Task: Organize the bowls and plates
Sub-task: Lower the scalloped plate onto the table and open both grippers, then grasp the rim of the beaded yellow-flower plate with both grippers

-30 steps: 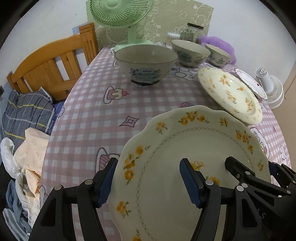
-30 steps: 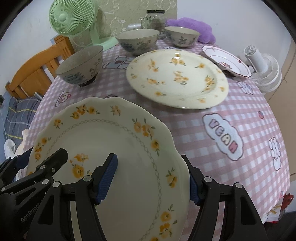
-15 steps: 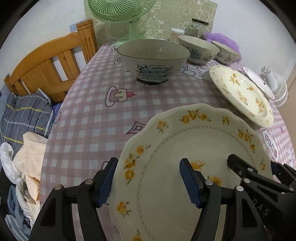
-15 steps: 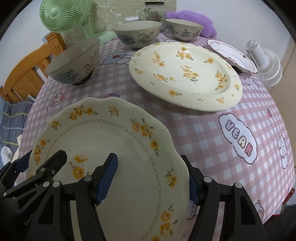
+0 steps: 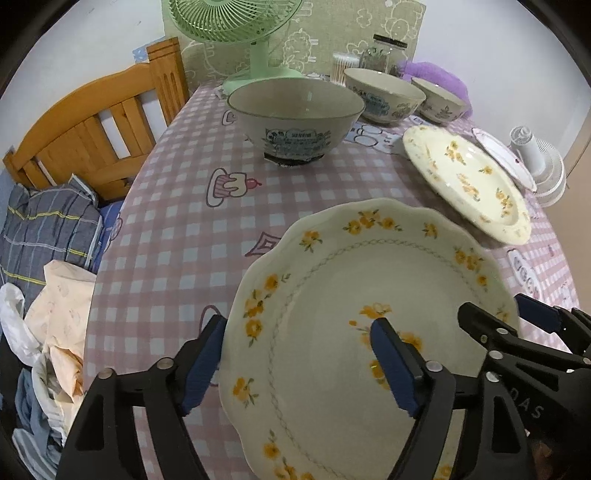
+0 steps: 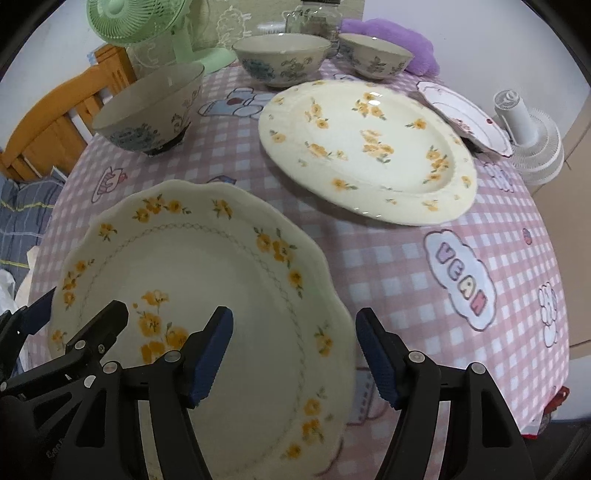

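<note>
A cream scalloped plate with yellow flowers (image 5: 354, 314) (image 6: 207, 295) is held above the near part of the table. My left gripper (image 5: 295, 362) grips its left rim, one finger over and one under. My right gripper (image 6: 295, 354) grips its right rim the same way. A larger oval floral plate (image 6: 369, 147) (image 5: 465, 181) lies ahead to the right. A big bowl (image 5: 295, 114) (image 6: 147, 110) stands ahead left. Two more bowls (image 6: 282, 59) (image 6: 373, 53) stand at the back. A small pink-rimmed plate (image 6: 465, 118) lies at the far right.
A green fan (image 5: 240, 22) and a glass jar (image 5: 380, 55) stand at the table's back edge. A white small fan (image 6: 532, 136) sits off the right edge. A wooden bed frame (image 5: 92, 129) and piled clothes (image 5: 44, 258) lie left of the table.
Both grippers, with the scalloped plate between them, have moved forward over the table toward the bowls and the oval plate. The grip has not changed.
</note>
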`<state>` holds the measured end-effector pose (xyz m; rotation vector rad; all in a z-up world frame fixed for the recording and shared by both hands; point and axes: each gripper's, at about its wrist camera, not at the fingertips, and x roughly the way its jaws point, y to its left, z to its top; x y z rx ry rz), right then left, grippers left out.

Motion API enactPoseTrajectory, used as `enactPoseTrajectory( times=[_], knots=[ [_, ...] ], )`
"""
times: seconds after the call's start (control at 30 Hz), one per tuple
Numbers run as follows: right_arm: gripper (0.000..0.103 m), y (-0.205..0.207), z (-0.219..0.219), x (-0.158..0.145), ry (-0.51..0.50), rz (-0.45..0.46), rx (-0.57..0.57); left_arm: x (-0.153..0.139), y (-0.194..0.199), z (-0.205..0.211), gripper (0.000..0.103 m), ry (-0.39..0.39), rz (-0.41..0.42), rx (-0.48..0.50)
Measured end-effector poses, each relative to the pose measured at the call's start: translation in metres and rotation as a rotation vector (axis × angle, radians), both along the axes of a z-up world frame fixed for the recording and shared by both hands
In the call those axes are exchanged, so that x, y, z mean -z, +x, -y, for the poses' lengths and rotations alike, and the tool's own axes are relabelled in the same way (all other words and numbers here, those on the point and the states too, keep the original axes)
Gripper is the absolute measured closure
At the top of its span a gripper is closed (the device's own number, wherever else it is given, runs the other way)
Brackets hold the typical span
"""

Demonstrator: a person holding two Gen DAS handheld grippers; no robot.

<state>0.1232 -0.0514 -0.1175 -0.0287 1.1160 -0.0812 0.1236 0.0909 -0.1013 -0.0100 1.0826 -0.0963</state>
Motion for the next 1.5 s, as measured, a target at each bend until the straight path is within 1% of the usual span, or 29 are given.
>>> enactPoseTrajectory(
  times=[0.07, 0.13, 0.3, 0.47, 0.57, 0.77, 1.03, 1.17, 1.3, 1.4, 1.5],
  knots=[
    [0.031, -0.005, 0.001, -0.011, -0.01, 0.017, -0.006, -0.006, -0.001, 0.001, 0.018, -0.002, 0.0, -0.006],
    [0.031, -0.01, 0.003, -0.024, -0.017, 0.04, -0.015, -0.016, -0.003, 0.002, 0.017, -0.017, 0.02, -0.003],
    [0.031, -0.017, 0.012, -0.051, -0.019, 0.094, -0.01, -0.039, -0.008, 0.01, 0.014, -0.027, 0.067, 0.001],
    [0.031, -0.023, 0.022, -0.07, -0.006, 0.142, -0.002, -0.056, -0.007, 0.019, 0.011, -0.035, 0.101, 0.011],
    [0.031, -0.024, 0.03, -0.077, 0.004, 0.158, -0.001, -0.062, -0.007, 0.027, 0.011, -0.023, 0.12, 0.013],
    [0.031, -0.016, 0.053, -0.082, 0.018, 0.164, -0.011, -0.067, -0.001, 0.051, 0.01, -0.008, 0.134, 0.002],
    [0.031, 0.006, 0.096, -0.088, 0.045, 0.149, -0.048, -0.07, 0.014, 0.093, 0.01, 0.008, 0.127, -0.047],
    [0.031, 0.019, 0.116, -0.092, 0.066, 0.147, -0.065, -0.071, 0.025, 0.111, 0.01, 0.009, 0.127, -0.086],
    [0.031, 0.033, 0.133, -0.093, 0.064, 0.135, -0.084, -0.072, 0.036, 0.129, 0.01, 0.014, 0.132, -0.113],
    [0.031, 0.047, 0.147, -0.089, 0.073, 0.116, -0.09, -0.07, 0.045, 0.139, 0.011, 0.016, 0.131, -0.128],
    [0.031, 0.059, 0.157, -0.086, 0.081, 0.116, -0.098, -0.062, 0.057, 0.15, 0.012, 0.043, 0.117, -0.137]
  ],
)
